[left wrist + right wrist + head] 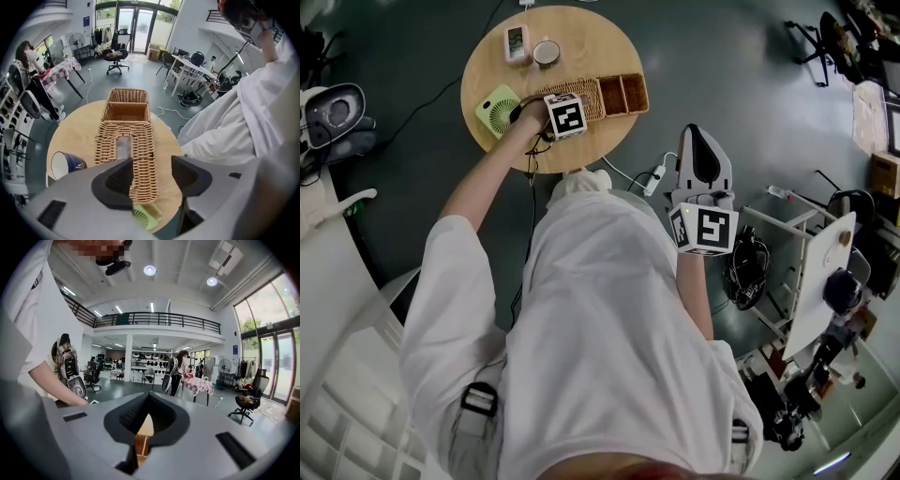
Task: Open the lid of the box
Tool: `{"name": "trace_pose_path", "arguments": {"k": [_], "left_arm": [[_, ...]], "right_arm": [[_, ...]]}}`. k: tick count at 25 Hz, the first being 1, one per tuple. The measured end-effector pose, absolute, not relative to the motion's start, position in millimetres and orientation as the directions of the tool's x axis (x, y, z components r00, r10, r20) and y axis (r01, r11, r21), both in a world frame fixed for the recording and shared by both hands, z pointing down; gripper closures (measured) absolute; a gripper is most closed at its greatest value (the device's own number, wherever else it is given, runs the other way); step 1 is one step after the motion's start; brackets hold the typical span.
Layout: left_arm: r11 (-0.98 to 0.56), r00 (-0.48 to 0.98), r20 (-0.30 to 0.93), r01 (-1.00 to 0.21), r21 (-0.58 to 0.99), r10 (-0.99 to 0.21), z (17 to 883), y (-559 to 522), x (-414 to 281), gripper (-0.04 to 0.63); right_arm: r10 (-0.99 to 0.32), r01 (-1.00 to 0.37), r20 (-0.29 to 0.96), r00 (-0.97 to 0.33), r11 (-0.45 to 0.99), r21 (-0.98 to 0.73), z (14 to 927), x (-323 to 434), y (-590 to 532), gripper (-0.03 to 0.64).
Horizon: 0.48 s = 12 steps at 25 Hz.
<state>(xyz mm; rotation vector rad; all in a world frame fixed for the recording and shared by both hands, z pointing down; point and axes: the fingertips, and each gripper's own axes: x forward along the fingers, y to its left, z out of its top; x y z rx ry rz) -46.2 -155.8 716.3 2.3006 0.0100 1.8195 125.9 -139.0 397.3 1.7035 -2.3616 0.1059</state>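
- The left gripper (pixel 151 161) hovers over the near end of the wicker box (pixel 128 89), its two fingers (pixel 115 180) spread wide and holding nothing.
- The woven lid (pixel 143 140) lies flat on the box. Its near end shows in the gap between the fingers, and the rest runs straight ahead of them.
- An arch-shaped opening in the lid (pixel 123 146) sits just ahead of the left fingertip, which partly covers it. Whether either finger touches the weave cannot be told.
- Beyond the lid, farther out from the fingertips, the box has two open compartments.
- A blue-and-white cup (pixel 65 165) lies on its side on the round wooden table (pixel 75 136), off to the left of the left finger.
- A pale green fan (pixel 145 215) lies below the fingers, at the near end of the box.
- The right gripper (pixel 147 401) has its fingers pressed together at the tips, with nothing between them.
- A sliver of pale wood and wicker shows below the joined tips of the right gripper.
- In the head view the right gripper is held at the person's right side, well apart from the table and the box.
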Motion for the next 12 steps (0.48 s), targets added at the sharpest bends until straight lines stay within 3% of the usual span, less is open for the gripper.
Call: {"name": "trace_pose_path", "arguments": {"k": [8,12], "left_arm": [[-0.980,0.217,0.968,-0.124,0.153,0.123,746.4,-160.0,-41.7,0.348],[-0.983,0.233,0.967,-0.129,0.134,0.101,746.3,-168.3,-42.8,0.411]], "right_arm": [[-0.930,-0.945,0.234,-0.283,0.311,0.095,403.1,137.5,-135.9,0.618],[-0.934,-0.948,0.232,-0.272,0.301,0.100,402.1,141.5,-136.3,0.618]]}}
